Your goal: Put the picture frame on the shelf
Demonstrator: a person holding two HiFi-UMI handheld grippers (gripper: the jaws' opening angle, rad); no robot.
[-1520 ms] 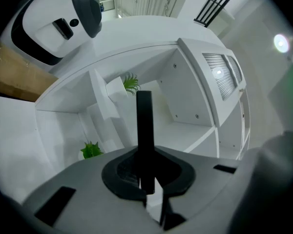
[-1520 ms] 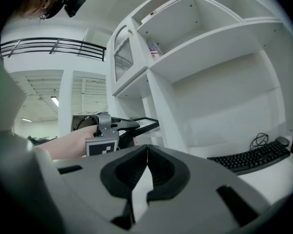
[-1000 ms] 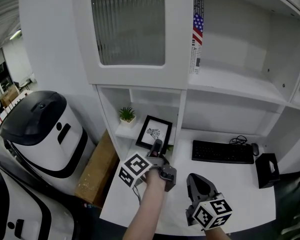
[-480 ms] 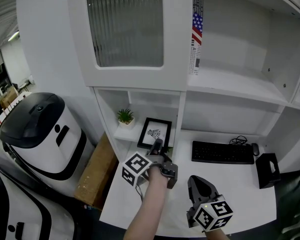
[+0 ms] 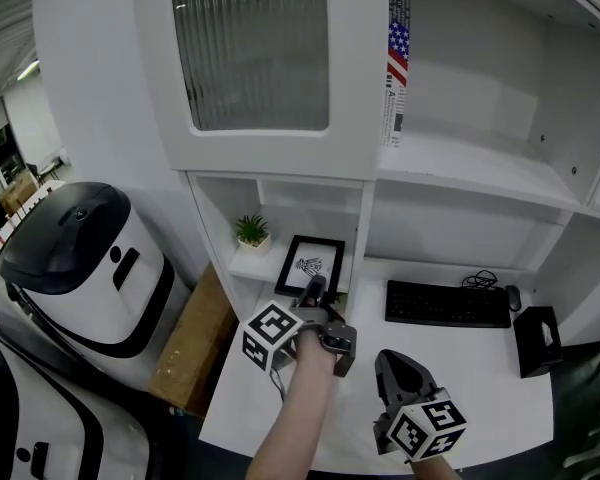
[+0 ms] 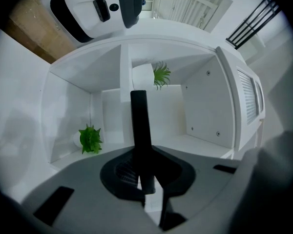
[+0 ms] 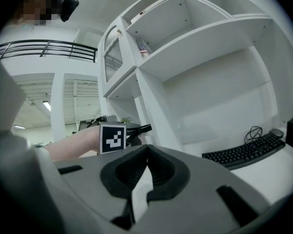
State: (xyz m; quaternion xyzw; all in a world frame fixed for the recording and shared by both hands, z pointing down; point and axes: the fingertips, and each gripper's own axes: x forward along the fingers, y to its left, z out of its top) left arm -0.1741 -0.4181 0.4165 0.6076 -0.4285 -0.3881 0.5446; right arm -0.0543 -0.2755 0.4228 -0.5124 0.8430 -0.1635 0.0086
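The black picture frame [image 5: 312, 265], with a white print inside, stands upright at the mouth of the low white cubby [image 5: 280, 193], beside its small inner shelf [image 5: 248, 262]. My left gripper [image 5: 313, 292] is shut on the frame's lower edge. In the left gripper view the frame [image 6: 141, 130] shows edge-on as a dark bar rising from the jaws. Whether it rests on anything I cannot tell. My right gripper [image 5: 386, 358] hovers over the desk [image 5: 480, 368], shut and empty, and its pads meet in the right gripper view [image 7: 147, 148].
A small potted plant [image 5: 252, 232] sits on the inner shelf; a second plant [image 6: 90, 139] stands lower in the cubby. A keyboard [image 5: 447, 304], a mouse [image 5: 513, 297] and a black box [image 5: 537, 338] lie on the desk's right. A white-and-black machine [image 5: 80, 258] and a cardboard box [image 5: 192, 340] stand left.
The left gripper has rolled slightly and the frame now stands a little more upright in the cubby opening. The right gripper has stayed put.
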